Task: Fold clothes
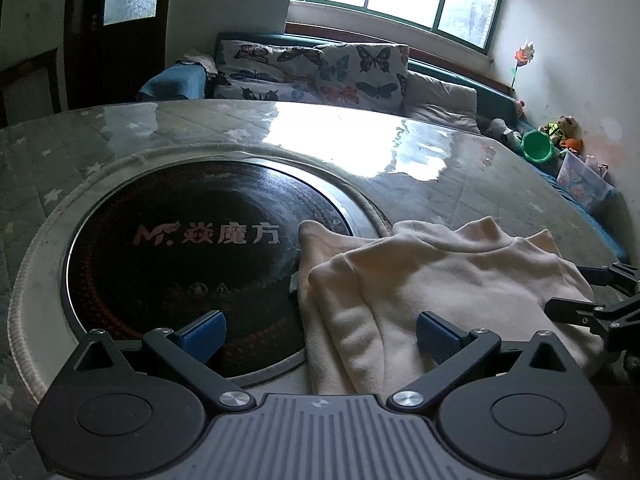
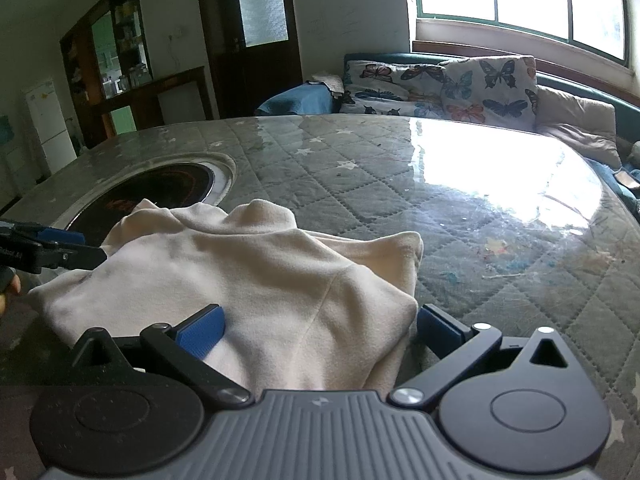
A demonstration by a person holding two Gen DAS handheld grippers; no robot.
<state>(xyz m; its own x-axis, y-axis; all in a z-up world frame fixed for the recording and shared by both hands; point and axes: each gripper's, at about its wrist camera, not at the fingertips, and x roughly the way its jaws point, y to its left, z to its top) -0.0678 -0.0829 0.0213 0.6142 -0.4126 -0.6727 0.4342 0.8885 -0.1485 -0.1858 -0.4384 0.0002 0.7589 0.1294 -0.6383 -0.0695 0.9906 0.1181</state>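
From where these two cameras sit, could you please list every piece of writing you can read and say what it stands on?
"MF 焱魔方": pale lettering on the black round cooktop set in the table; the first character is soft.
"Robot AI", roughly: small white print on the left gripper body in the right wrist view, cut off at the edge.
Small symbols low on the cooktop: too blurred to read.

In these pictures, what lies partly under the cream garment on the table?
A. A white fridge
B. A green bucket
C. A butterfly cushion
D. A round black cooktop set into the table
D: in the left wrist view the cream garment overlaps the right edge of the round black cooktop.
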